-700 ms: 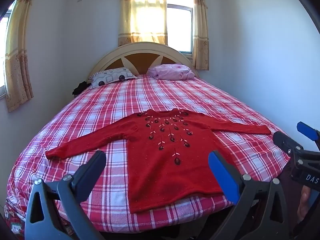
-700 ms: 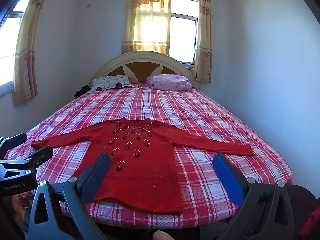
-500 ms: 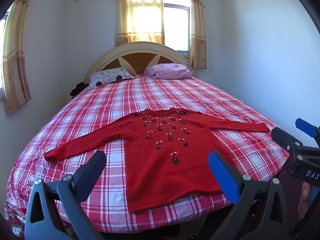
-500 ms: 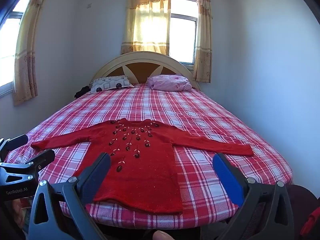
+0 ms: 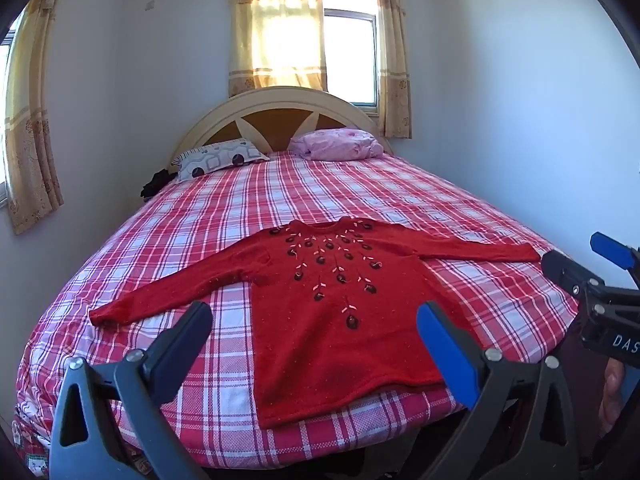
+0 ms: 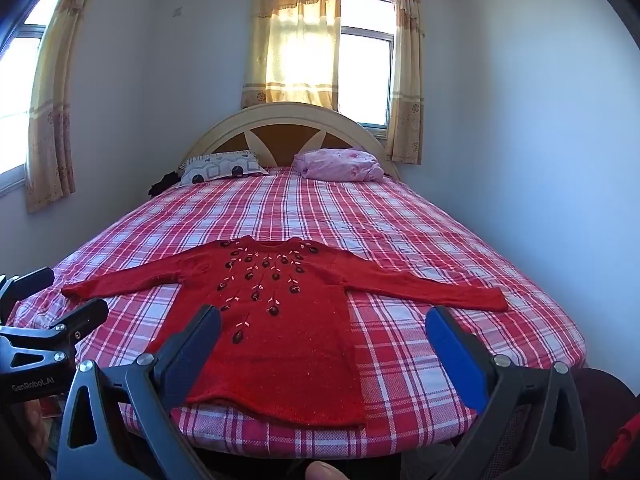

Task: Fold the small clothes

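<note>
Two claws gape wide, holding nothing.
Left claw (image 5: 314, 332), right claw (image 6: 324, 336) low in frame; red sweater (image 5: 340, 304) flat on bed (image 5: 280, 192).

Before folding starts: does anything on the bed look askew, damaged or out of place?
Nothing stands out. The red sweater lies flat and face up on the plaid bed, sleeves spread, hem at the near edge. Both grippers are open, off the cloth.

Red sweater (image 5: 332, 320) with dark and pink embroidered flowers; red-and-white plaid bedspread (image 5: 280, 196); pink pillow (image 5: 336, 149); white pillow (image 5: 220, 158) with dark dots; yellow curtains (image 6: 294, 40); cream-and-brown headboard (image 6: 288, 130).
</note>
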### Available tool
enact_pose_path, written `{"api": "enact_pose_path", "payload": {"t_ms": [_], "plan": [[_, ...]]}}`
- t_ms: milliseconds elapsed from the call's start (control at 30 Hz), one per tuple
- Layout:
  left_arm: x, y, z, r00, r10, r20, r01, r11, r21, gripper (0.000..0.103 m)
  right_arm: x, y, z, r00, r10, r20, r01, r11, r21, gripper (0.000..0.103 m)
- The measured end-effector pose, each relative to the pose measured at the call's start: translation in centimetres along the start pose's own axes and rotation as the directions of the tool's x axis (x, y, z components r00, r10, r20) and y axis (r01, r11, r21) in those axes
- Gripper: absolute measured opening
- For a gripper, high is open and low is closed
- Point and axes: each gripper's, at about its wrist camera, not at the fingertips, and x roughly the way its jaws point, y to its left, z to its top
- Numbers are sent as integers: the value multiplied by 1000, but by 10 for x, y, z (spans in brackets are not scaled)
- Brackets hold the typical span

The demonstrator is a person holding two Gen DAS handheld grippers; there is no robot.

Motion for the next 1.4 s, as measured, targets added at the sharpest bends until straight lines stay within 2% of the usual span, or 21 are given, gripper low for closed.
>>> {"api": "enact_pose_path", "payload": {"t_ms": [1400], "plan": [[1,1,-3,1000,9,12,-9,1000,2,103,5,6,-11,1000,15,-20,-15,1000,-16,102]]}}
